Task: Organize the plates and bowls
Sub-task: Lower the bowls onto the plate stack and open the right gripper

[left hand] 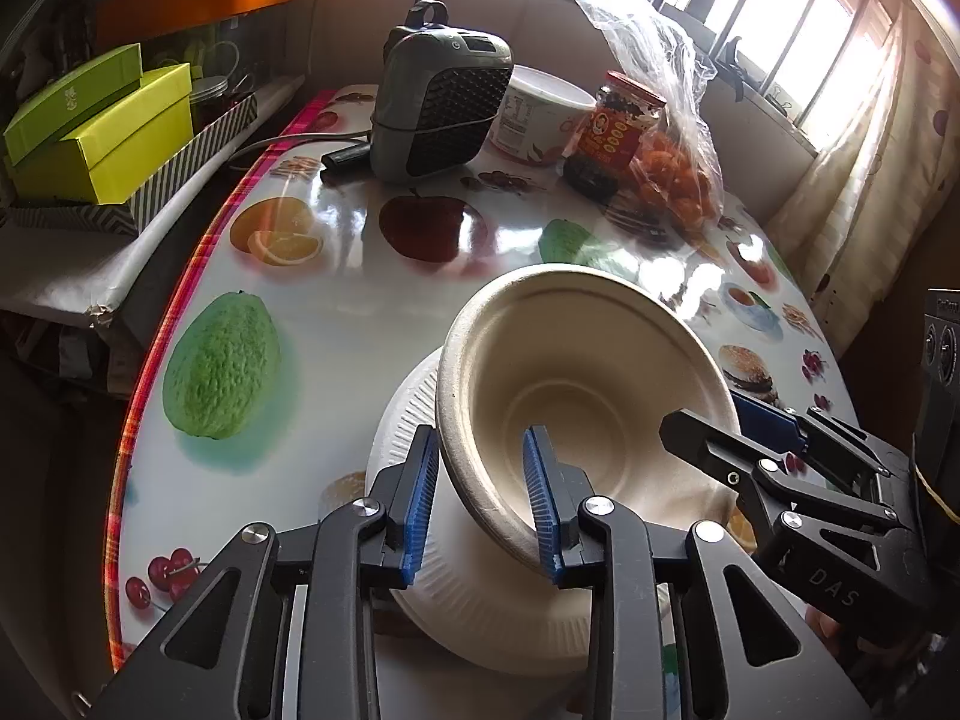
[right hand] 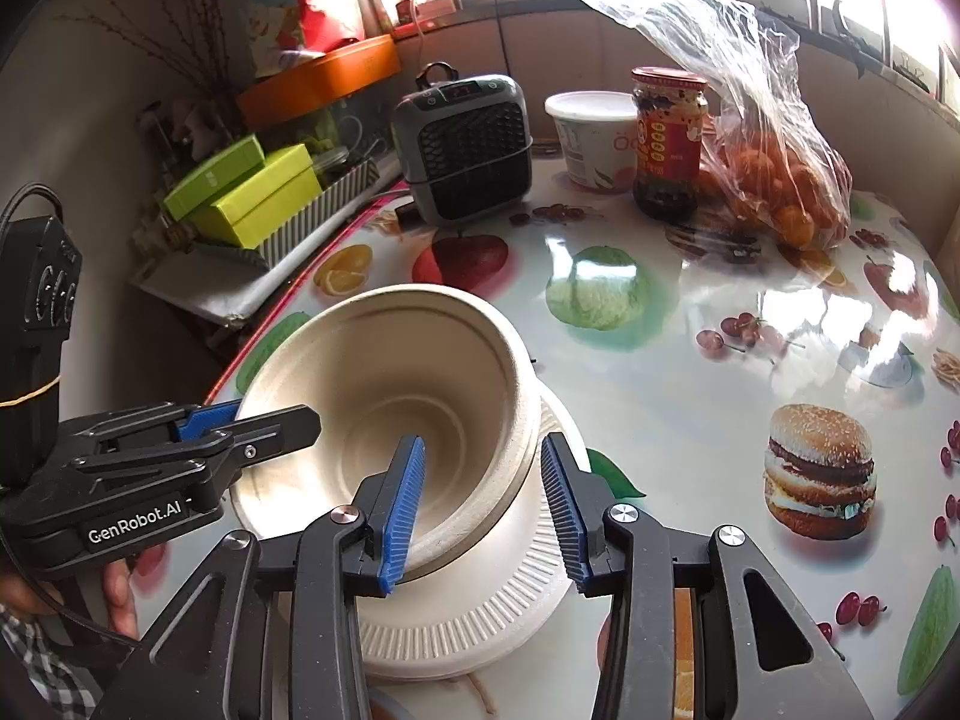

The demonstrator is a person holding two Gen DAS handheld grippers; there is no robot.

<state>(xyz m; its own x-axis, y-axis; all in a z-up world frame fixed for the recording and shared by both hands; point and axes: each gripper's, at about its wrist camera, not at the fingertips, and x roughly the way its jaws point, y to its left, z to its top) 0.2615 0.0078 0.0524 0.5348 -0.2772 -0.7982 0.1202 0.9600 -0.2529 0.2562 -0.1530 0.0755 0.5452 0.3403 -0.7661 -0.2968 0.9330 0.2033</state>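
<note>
A beige paper bowl [left hand: 576, 384] sits on a white ribbed paper plate [left hand: 414, 420] near the table's front edge. My left gripper [left hand: 480, 498] is open, its blue pads straddling the bowl's left rim, one outside and one inside. My right gripper [right hand: 483, 510] is open and straddles the bowl's right rim the same way. The bowl [right hand: 390, 396] and plate [right hand: 516, 600] also show in the right wrist view, with the left gripper at the bowl's far side. Whether the pads touch the rim I cannot tell.
A grey heater [left hand: 438, 102], a white tub [left hand: 540, 114], a red-labelled jar [left hand: 618, 132] and a plastic bag of oranges [left hand: 678, 174] stand at the back of the fruit-print table [left hand: 360, 300]. Green boxes [left hand: 102, 132] sit on a shelf at the left.
</note>
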